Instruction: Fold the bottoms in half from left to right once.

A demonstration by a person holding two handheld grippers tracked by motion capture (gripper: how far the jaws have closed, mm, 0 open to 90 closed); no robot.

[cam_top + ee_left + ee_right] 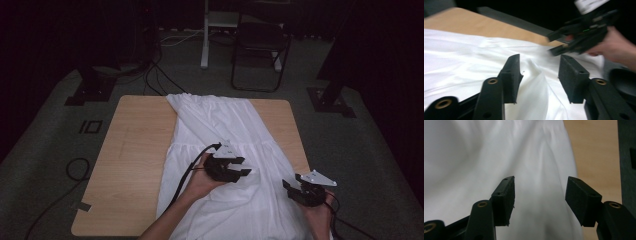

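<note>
One soft white pleated garment [225, 135], wooden table [135, 150].

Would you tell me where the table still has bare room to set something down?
The widest bare wood lies left of the white garment, up to the table edge. A narrow strip runs along its right. The near right is crowded by both grippers.

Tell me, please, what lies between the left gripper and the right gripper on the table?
Only the white garment. In the high view, rumpled cloth spans the stretch from the left gripper to the right gripper, with nothing else on it.
</note>
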